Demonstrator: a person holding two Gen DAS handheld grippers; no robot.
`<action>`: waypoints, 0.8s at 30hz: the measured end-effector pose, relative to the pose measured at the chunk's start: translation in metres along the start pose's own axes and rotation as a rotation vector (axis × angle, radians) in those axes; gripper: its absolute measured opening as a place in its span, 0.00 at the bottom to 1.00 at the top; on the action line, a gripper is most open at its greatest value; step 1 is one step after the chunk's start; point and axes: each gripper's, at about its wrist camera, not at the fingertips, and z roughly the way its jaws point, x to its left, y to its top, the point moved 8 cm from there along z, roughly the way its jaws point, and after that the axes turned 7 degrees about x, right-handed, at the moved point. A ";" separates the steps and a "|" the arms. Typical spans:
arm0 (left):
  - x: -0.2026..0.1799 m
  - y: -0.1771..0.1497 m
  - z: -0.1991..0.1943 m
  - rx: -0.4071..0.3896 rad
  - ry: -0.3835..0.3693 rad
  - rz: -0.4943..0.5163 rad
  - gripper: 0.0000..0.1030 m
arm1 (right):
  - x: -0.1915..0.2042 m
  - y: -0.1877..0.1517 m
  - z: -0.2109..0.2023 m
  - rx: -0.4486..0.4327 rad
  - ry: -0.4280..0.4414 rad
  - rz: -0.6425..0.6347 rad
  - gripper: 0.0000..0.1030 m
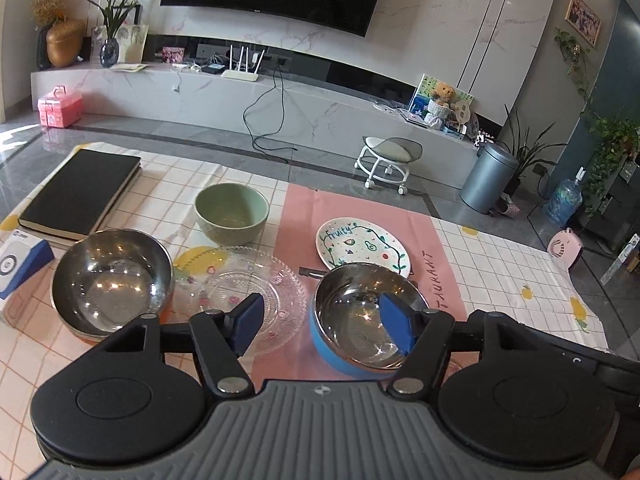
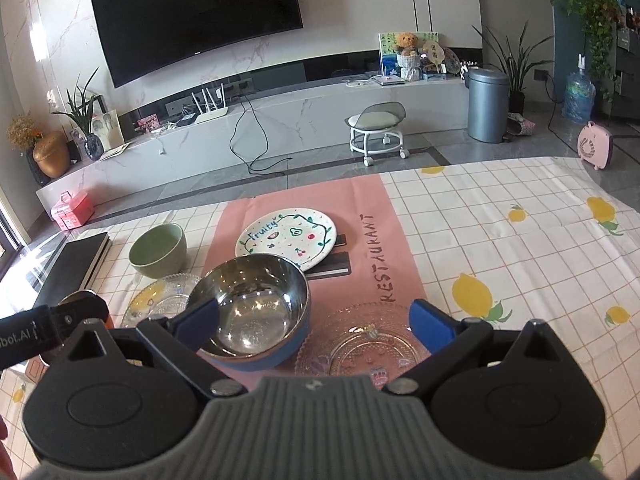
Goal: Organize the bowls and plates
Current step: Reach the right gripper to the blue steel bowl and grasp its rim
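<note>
On the pink mat (image 1: 304, 216) stand a blue-walled steel bowl (image 1: 352, 320) (image 2: 256, 312) and, behind it, a white painted plate (image 1: 362, 246) (image 2: 290, 236). A clear glass plate (image 1: 244, 296) (image 2: 160, 300), a green bowl (image 1: 231, 212) (image 2: 158, 250) and an orange-based steel bowl (image 1: 110, 280) lie to the left. A second, pink-tinted glass plate (image 2: 368, 344) lies right of the blue bowl. My left gripper (image 1: 322, 326) is open, one pad above the clear plate and one above the blue bowl. My right gripper (image 2: 316, 326) is open over the blue bowl and tinted plate, holding nothing.
A black notebook (image 1: 80, 192) and a blue-and-white box (image 1: 20, 260) lie at the table's left end. Dark strips (image 2: 332, 266) poke out from under the white plate. The lemon-print cloth (image 2: 520, 260) stretches to the right. A black housing (image 2: 24, 334) pokes in at the left edge.
</note>
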 end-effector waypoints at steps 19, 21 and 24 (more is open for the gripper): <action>-0.003 0.000 0.089 0.154 -0.094 -0.126 0.83 | -0.007 0.007 0.097 0.189 0.119 0.166 0.60; 0.000 -0.003 0.095 0.165 -0.088 -0.133 0.81 | -0.010 0.005 0.100 0.199 0.127 0.183 0.58; 0.006 -0.009 0.103 0.197 -0.080 -0.144 0.76 | -0.013 0.001 0.106 0.213 0.130 0.195 0.52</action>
